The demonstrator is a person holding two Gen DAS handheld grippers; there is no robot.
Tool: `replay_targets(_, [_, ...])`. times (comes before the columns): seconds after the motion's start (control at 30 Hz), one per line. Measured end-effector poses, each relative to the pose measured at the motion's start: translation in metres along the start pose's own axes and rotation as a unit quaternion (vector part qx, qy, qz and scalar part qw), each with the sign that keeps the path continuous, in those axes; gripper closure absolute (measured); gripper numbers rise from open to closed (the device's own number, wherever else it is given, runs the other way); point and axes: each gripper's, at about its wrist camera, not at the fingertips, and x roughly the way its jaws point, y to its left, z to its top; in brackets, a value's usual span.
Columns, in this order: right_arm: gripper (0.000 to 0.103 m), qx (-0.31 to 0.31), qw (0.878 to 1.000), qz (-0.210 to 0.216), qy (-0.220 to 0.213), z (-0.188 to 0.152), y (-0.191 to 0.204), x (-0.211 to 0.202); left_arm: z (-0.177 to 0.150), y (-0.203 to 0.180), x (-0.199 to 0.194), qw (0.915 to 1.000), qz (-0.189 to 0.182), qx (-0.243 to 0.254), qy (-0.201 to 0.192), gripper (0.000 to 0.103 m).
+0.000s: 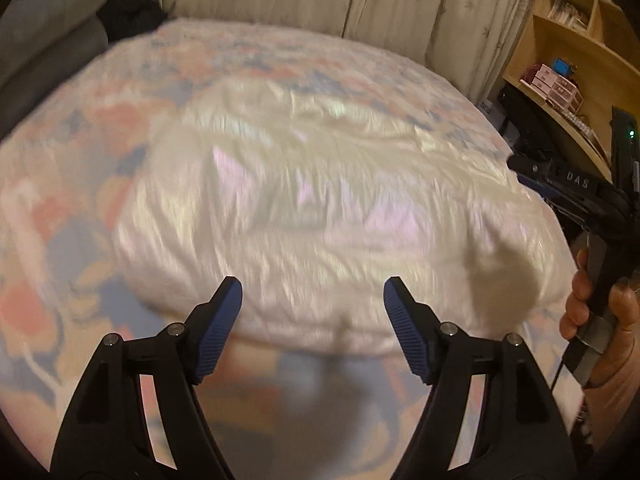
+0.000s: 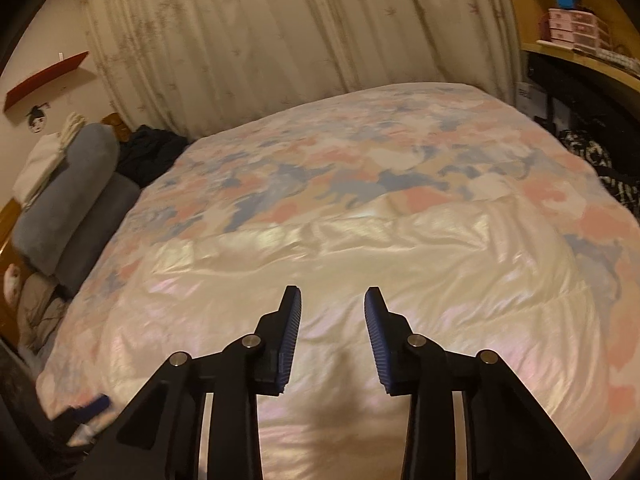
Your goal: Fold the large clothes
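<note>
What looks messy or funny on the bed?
The shiny white puffy garment lies rumpled and bunched on the patterned bedspread, not smoothed flat. Dark clothes sit heaped by the grey pillows. Both the left gripper and right gripper hover open, holding nothing.

Both of the 2 fisheye views look forward and down along their fingers at the bed (image 1: 60, 216) from its near edge. The left wrist view, motion-blurred, sits close over the white shiny garment (image 1: 320, 200), seemingly lower. The right wrist view faces the curtain (image 2: 280, 40). Both share garment, bedspread and shelf.
</note>
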Motion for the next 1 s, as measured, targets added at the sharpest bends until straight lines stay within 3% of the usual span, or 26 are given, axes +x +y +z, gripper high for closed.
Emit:
replay_targets(0.13, [0.072,-0.017,1.0,0.021,0.008,-0.017,0.019,-0.009,-0.02,0.013,0.006,0.9988,-0.029,-0.035,0.017,0.032])
replay_targets(0.2, [0.072,-0.026,0.999,0.031,0.014,-0.028,0.03,-0.012,-0.027,0.028,0.013,0.9937,-0.079,-0.076,0.022,0.032])
replay_targets(0.3, [0.072,-0.034,0.998,0.042,0.022,-0.039,0.035,-0.011,-0.036,0.053,0.025,0.9812,-0.119,-0.15,0.024,0.032])
replay_targets(0.5, [0.072,-0.037,0.997,0.056,0.043,-0.057,0.037,0.004,-0.05,0.081,0.046,0.9689,-0.125,-0.213,0.014,0.032])
replay_targets(0.7, [0.072,-0.038,0.996,0.058,0.063,-0.064,0.03,0.03,-0.029,0.095,0.065,0.9703,-0.105,-0.218,-0.004,0.032])
replay_targets(0.8, [0.075,-0.035,0.996,0.054,0.067,-0.061,0.026,0.043,-0.016,0.106,0.081,0.9663,-0.107,-0.234,-0.005,0.032])
replay_targets(1.0, [0.079,-0.051,0.997,0.025,0.056,-0.037,0.035,0.069,0.006,0.115,0.098,0.965,-0.095,-0.243,-0.027,0.03])
